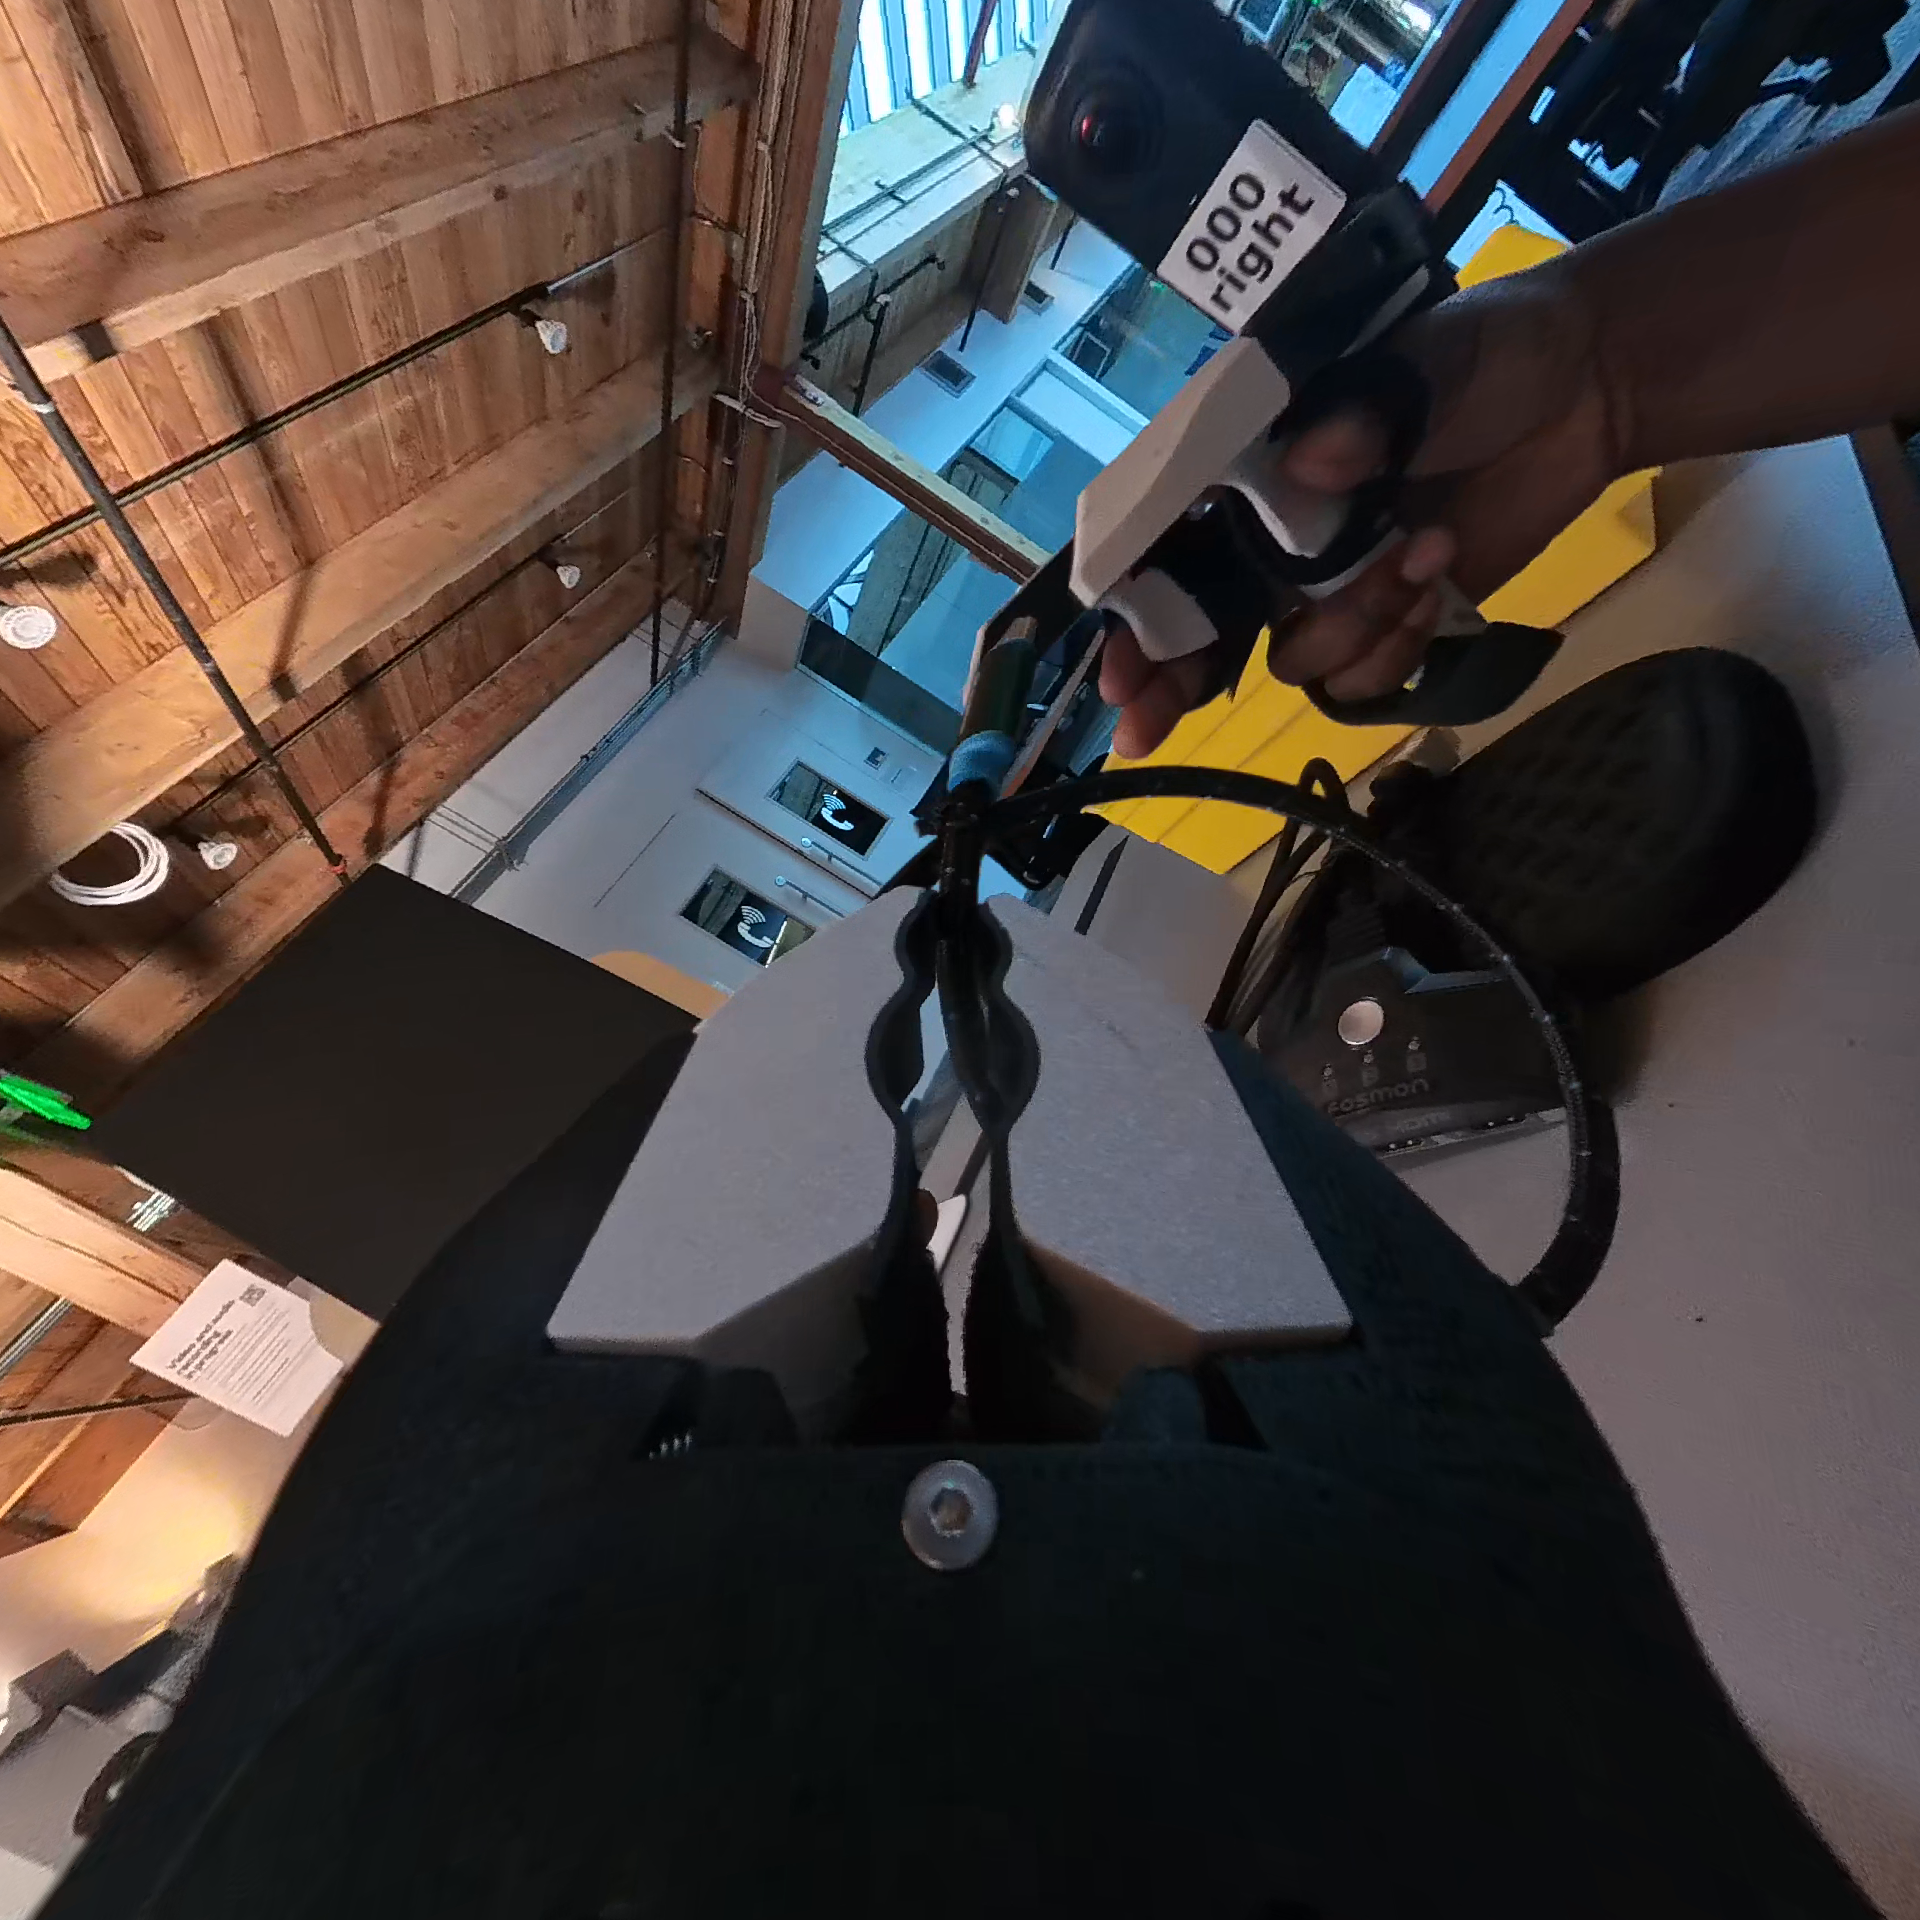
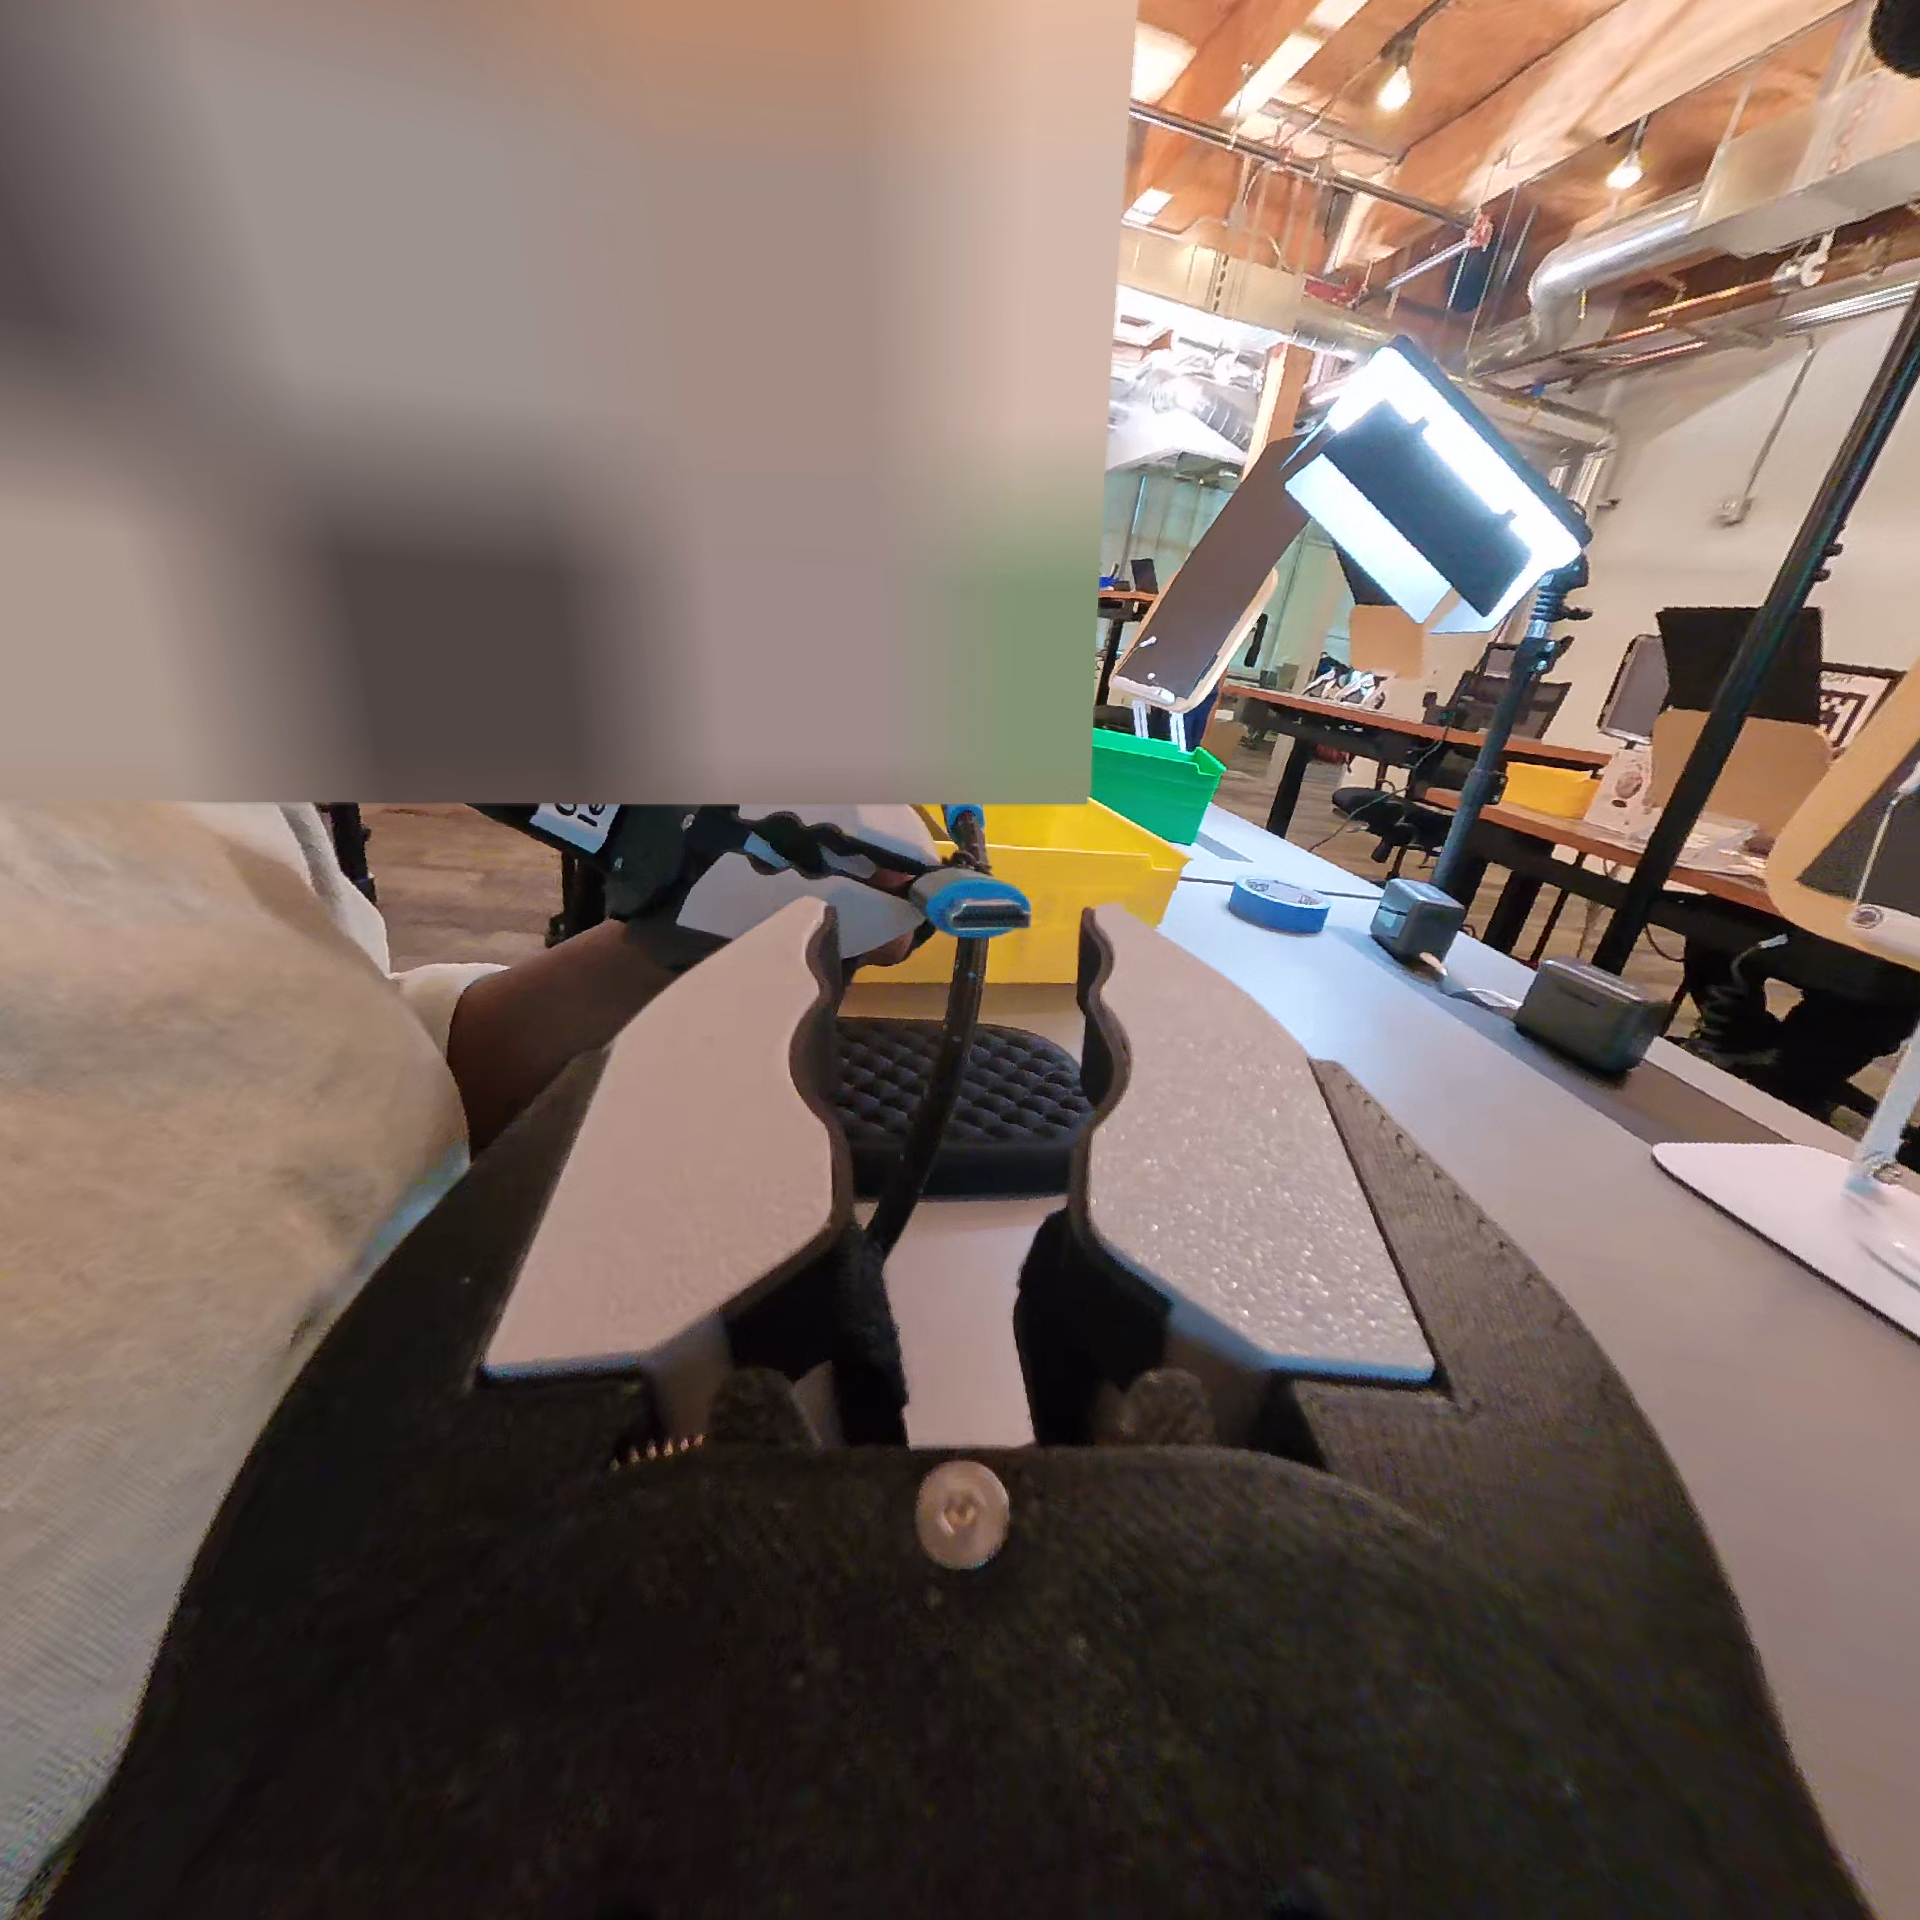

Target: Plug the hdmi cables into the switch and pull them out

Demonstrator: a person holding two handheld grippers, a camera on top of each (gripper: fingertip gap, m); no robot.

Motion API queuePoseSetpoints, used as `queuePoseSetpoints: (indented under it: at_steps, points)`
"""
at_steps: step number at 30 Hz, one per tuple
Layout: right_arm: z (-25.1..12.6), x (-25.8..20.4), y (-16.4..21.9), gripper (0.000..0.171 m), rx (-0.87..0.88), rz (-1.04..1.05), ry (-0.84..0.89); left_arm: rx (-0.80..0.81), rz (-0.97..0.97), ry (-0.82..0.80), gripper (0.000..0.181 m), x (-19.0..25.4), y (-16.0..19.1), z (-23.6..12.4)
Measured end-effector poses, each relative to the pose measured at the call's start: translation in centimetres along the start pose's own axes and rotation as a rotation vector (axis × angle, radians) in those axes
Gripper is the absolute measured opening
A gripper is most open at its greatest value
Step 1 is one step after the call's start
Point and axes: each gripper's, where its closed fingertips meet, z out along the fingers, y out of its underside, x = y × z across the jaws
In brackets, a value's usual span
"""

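The left tongs [image 1: 951,935] clench the stiff, springy black braided HDMI cable [image 1: 1455,831] above the surface [image 1: 1766,1247], the right tongs [image 2: 956,935] gape; best gripped by its rigid blue plug [image 2: 971,906].

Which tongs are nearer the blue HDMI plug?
Left. The left tongs are shut on the cable just behind the blue HDMI plug; the right tongs are open, just short of it.

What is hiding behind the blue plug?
Behind the blue-collared metal HDMI plug sits a yellow plastic bin. The left claw clamps its black cable. The bin's inside is hidden.
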Motion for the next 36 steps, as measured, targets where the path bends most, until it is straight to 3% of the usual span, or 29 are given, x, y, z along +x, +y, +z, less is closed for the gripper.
queuePoseSetpoints:
  at_steps: [9, 13, 15, 20, 28, 33, 36]
  points:
    - [0.8, -0.6, 0.7, 0.043, -0.041, -0.058, -0.006, 0.0, 0.003, 0.04, 0.007, 0.8, -0.1, 0.3]
    - [0.8, -0.4, 0.7, 0.022, -0.041, -0.1, 0.015, 0.001, 0.004, 0.054, 0.007, 1.1, -0.1, 0.4]
    - [0.7, -0.5, 0.6, 0.021, -0.041, -0.121, 0.013, 0.005, -0.002, 0.051, 0.007, 1.2, -0.1, 0.4]
    - [0.7, -0.4, 0.4, 0.022, -0.049, -0.194, 0.044, 0.0, -0.026, -0.014, 0.022, 0.3, 0.1, 0.6]
    - [0.4, 1.2, 0.7, 0.021, -0.079, -0.256, 0.157, 0.067, -0.092, -0.11, 0.025, -1.4, -1.1, 0.4]
    - [0.6, 0.1, 0.6, 0.021, -0.052, -0.249, 0.09, 0.034, -0.235, 0.059, 0.034, 1.4, -0.6, 1.9]
    - [0.7, -1.0, 0.2, 0.02, -0.011, -0.243, 0.02, -0.057, -0.205, 0.192, 0.036, 4.1, 0.6, 2.4]
